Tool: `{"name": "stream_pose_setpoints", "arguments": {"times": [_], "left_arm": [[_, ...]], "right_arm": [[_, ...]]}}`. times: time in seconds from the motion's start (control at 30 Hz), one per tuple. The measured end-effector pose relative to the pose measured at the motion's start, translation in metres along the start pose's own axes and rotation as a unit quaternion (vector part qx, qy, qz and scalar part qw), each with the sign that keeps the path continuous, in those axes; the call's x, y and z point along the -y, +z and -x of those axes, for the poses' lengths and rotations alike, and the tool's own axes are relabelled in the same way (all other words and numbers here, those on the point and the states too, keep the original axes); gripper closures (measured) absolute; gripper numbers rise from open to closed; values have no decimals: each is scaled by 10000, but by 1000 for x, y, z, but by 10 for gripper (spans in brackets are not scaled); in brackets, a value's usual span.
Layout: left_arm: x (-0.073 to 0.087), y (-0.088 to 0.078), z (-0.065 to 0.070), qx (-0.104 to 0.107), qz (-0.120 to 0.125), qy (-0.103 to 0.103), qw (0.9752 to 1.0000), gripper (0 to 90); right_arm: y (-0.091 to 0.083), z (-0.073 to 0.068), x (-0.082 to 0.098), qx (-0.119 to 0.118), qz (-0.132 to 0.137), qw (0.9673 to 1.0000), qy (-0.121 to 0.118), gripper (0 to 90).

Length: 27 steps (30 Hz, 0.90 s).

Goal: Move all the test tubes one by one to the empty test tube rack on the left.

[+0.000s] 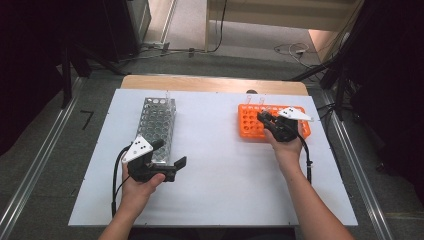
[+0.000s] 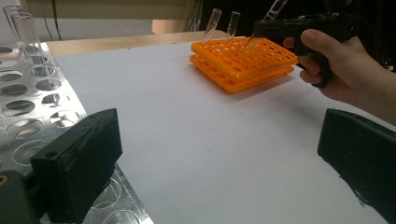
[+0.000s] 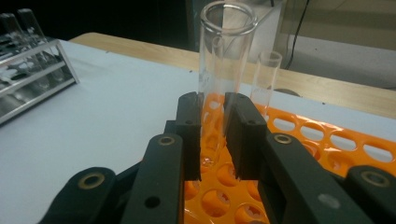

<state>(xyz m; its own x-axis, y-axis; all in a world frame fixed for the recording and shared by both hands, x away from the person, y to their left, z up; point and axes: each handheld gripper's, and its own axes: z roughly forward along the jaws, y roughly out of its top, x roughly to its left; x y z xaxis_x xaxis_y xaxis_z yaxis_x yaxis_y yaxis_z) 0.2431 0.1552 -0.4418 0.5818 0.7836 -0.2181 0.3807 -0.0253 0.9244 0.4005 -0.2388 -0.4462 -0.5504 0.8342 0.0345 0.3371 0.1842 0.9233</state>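
White sheet covers the desk (image 1: 220, 165), wooden edge at the far side. Metal rack (image 1: 156, 122) sits left, orange rack (image 1: 250, 122) right, well apart. Your right tongs (image 3: 214, 135) are clamped on a clear glass test tube (image 3: 224, 60), held upright over the orange rack's holes, bottom end just above them. Two more tubes (image 2: 222, 25) stand tilted at that rack's far edge. Your left tongs (image 2: 219, 163) hang apart beside the metal rack, nothing between them.
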Motion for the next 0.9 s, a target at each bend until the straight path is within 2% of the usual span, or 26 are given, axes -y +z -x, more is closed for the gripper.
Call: {"name": "stream_pose_setpoints", "arguments": {"times": [0.2,0.47,0.67,0.9], "left_arm": [[-2,1,4,49,-1,24,10000,0],[-4,3,11,130,13,93,9999,0],[-6,3,15,190,11,144,9997,0],[-9,4,21,358,86,131,9992,0]], "right_arm": [[-18,-8,-8,-182,81,9997,-143,742],[-46,-29,-6,-578,108,9978,-298,743],[-62,-52,4,-889,-8,9954,-367,743],[-69,-78,13,-1189,-220,9911,-559,743]]}}
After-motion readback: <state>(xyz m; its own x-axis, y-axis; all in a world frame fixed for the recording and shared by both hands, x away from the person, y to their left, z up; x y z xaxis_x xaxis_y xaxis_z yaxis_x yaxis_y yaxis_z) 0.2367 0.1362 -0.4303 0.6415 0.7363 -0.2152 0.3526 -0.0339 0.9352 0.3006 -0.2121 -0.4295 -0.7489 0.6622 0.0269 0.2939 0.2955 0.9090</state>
